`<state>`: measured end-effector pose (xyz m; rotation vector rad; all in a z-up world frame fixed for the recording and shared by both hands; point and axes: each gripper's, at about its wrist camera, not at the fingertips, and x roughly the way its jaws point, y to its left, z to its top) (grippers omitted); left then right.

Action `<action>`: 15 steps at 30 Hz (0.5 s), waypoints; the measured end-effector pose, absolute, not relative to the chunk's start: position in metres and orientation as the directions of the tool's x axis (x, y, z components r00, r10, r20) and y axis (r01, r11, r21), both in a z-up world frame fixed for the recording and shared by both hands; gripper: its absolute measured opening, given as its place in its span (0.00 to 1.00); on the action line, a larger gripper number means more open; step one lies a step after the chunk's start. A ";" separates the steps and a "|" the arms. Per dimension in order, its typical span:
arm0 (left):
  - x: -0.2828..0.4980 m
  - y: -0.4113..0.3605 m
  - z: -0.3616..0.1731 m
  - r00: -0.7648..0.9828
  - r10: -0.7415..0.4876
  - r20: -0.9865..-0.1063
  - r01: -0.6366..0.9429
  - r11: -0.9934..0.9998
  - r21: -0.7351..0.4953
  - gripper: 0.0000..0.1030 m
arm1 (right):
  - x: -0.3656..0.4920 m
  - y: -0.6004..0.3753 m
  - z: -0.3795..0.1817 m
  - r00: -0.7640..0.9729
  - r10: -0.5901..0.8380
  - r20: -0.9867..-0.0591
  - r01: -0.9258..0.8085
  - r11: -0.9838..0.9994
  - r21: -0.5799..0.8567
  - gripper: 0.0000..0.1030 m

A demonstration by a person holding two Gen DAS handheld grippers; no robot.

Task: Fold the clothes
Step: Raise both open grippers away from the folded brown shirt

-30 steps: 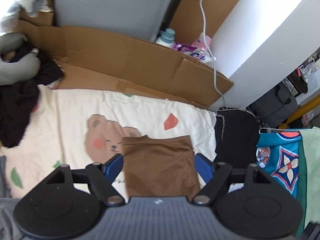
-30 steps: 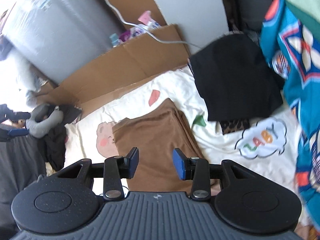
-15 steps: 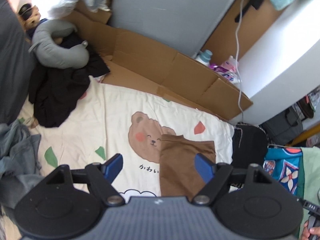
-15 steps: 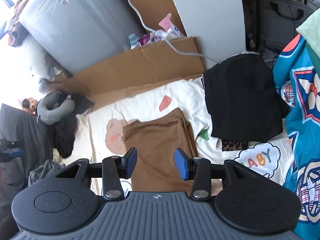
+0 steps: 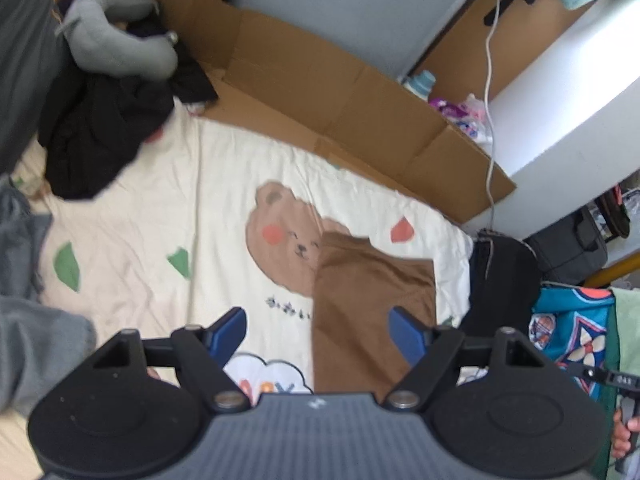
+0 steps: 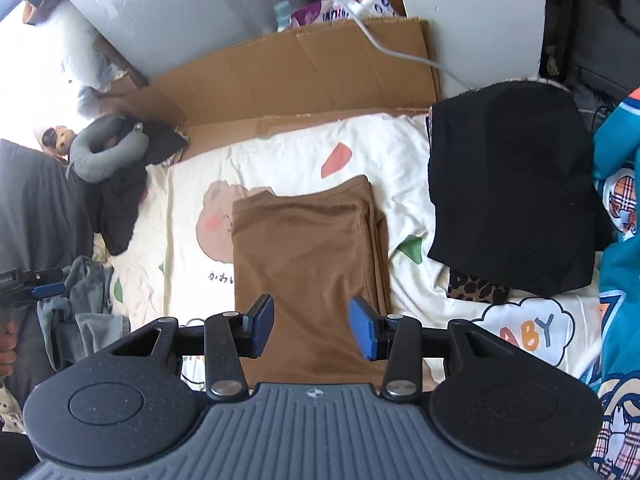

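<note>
A folded brown garment lies on the cream bear-print sheet. My right gripper hovers over its near end, open, with nothing between the blue pads. In the left wrist view the brown garment sits right of centre, partly under the right finger. My left gripper is open wide above the sheet, holding nothing. A folded black garment rests to the right of the brown one. Crumpled black clothes and grey clothes lie at the sheet's left side.
Flattened cardboard borders the far edge of the sheet, with a grey neck pillow at its left end. A teal patterned cloth covers the right side. A white cable and bottles sit behind the cardboard. A hand shows at the lower right.
My left gripper has swung left and down, off the brown garment and over the bear print. The right gripper has drawn back and rolled, so the garment now lies square beneath it.
</note>
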<state>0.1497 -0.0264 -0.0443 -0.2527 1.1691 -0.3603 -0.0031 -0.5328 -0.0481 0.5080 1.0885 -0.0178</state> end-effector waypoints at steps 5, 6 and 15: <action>0.136 -0.031 -0.075 0.329 -0.422 -0.845 0.139 0.907 -0.399 0.78 | 0.002 -0.535 -0.079 0.442 0.246 -0.863 0.252 0.889 0.382 0.48; 0.134 -0.032 -0.081 0.323 -0.425 -0.846 0.141 0.905 -0.401 0.78 | 0.003 -0.535 -0.087 0.435 0.251 -0.865 0.250 0.889 0.383 0.48; 0.120 -0.054 -0.169 0.193 -0.462 -0.866 0.134 0.886 -0.443 0.67 | -0.004 -0.531 -0.185 0.411 0.316 -0.855 0.276 0.851 0.446 0.48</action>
